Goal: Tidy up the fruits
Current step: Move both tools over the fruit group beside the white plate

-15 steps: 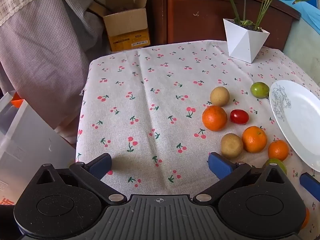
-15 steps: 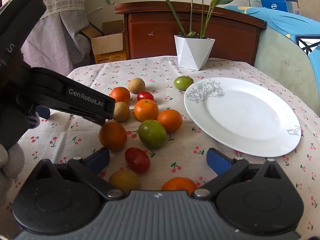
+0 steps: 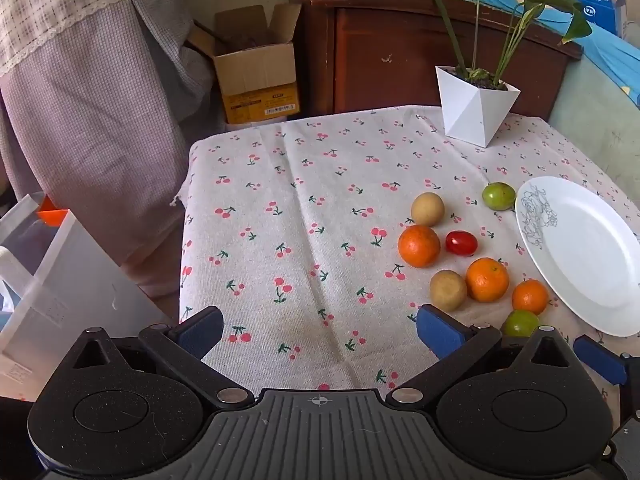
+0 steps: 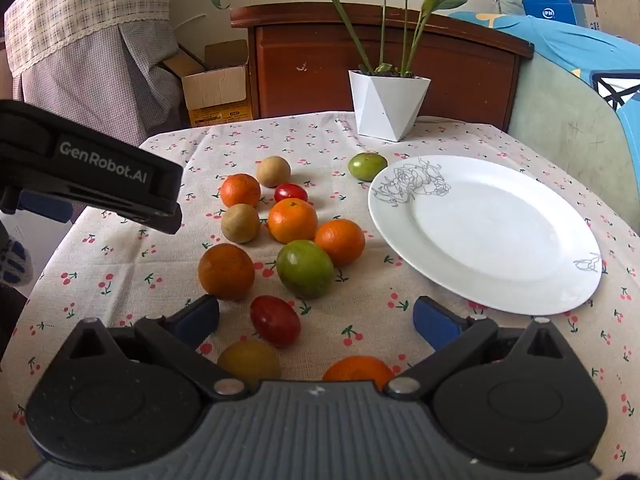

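Observation:
Several loose fruits lie on the cherry-print tablecloth [image 4: 120,264]: oranges [image 4: 293,220], a large green fruit [image 4: 305,268], a red tomato [image 4: 275,321], tan round fruits [image 4: 241,223] and a small green fruit [image 4: 367,165]. An empty white plate [image 4: 488,236] lies to their right; it also shows in the left wrist view [image 3: 584,252]. My right gripper [image 4: 316,320] is open and empty, low over the nearest fruits. My left gripper [image 3: 320,330] is open and empty over bare cloth, left of the fruits [image 3: 419,245].
A white faceted plant pot [image 4: 386,105] stands at the table's far side. Behind are a wooden cabinet [image 4: 400,60] and a cardboard box [image 3: 256,76]. A clear plastic bin [image 3: 48,280] sits off the table's left edge. A blue-covered sofa [image 4: 580,80] is on the right.
Both grippers have tilted up a little, so the scene sits lower in each view. The fruits and plate have not moved.

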Available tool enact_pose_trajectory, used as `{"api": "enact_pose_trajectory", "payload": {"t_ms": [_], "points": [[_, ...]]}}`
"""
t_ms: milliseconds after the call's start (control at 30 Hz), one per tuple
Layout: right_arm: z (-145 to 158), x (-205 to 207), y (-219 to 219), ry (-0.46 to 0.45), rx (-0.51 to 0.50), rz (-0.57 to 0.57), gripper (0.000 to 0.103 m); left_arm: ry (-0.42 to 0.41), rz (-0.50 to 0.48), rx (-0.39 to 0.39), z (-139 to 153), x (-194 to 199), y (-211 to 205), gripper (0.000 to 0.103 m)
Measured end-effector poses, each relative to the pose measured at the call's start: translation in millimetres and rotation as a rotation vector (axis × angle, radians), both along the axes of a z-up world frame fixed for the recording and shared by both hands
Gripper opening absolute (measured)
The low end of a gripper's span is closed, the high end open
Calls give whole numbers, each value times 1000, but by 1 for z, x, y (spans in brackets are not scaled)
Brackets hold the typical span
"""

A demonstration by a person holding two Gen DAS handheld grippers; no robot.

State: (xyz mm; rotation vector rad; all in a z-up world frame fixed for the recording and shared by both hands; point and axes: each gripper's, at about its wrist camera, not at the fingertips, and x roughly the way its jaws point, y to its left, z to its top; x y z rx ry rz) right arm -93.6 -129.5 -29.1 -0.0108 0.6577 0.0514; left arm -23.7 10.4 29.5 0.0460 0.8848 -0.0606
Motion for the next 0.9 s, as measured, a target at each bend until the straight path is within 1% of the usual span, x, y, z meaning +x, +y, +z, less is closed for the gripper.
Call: {"api": "enact_pose_trajectory", "payload": {"t_ms": [67, 133, 233, 333, 400, 467, 533, 700, 767, 833, 900], "points": [[2, 0, -1, 20, -2, 3, 102, -13, -4, 3, 4, -4, 0, 103], [5, 3, -1, 69, 3, 6, 102, -29, -14, -1, 4, -10, 1, 103], [9, 4, -2, 111, 15, 17, 102, -28, -26, -11, 5, -13, 2, 103], [17, 0, -10, 116, 72, 13, 102, -32, -30, -11, 6, -16, 3, 103], [27, -5, -17, 97, 104, -10, 102, -33, -27, -25, 7, -18, 6, 103], [36, -8, -23, 88, 107, -46, 102, -36, -26, -33, 9, -20, 8, 103], [41, -10, -31, 92, 132, -73, 102, -32, -23, -29, 10, -22, 6, 103], [48, -16, -44, 106, 156, -166, 102, -20, -20, -33, 11, -27, 7, 103], [51, -19, -46, 101, 152, -171, 102, -13, -18, -38, 11, -31, 6, 103], [51, -21, -43, 105, 118, -175, 102, -1, -13, -46, 11, -33, 6, 103], [49, -22, -40, 124, 81, -205, 102, 14, -11, -51, 10, -36, 5, 103]]}}
